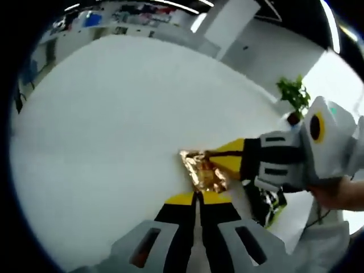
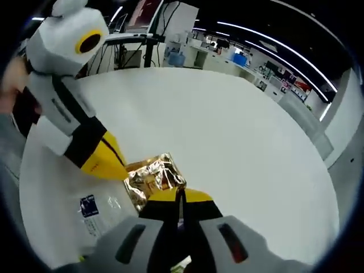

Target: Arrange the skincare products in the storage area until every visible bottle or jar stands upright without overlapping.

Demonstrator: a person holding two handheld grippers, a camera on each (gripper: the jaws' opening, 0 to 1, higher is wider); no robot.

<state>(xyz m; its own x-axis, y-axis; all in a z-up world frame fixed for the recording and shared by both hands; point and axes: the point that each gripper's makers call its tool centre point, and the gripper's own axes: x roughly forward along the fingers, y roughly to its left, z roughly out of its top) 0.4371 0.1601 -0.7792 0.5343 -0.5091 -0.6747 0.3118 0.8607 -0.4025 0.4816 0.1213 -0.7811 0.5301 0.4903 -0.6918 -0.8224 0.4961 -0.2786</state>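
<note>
A crinkled gold foil sachet (image 1: pixel 206 173) is held just above the white table (image 1: pixel 114 125). In the left gripper view my left gripper (image 1: pixel 197 197) rises from the bottom, its yellow tips shut on the sachet's near edge. My right gripper (image 1: pixel 223 156) comes in from the right and pinches the sachet's far side. In the right gripper view the same sachet (image 2: pixel 152 177) sits between my right gripper (image 2: pixel 180 196), shut on its near edge, and my left gripper (image 2: pixel 116 165), which reaches in from the upper left and clamps its left corner.
A clear plastic bag with a blue label (image 2: pixel 92 216) lies on the table (image 2: pixel 227 125) at the lower left. A dark item with green trim (image 1: pixel 271 206) lies under the right gripper. A potted plant (image 1: pixel 294 95) stands past the table's far edge. Office desks line the background.
</note>
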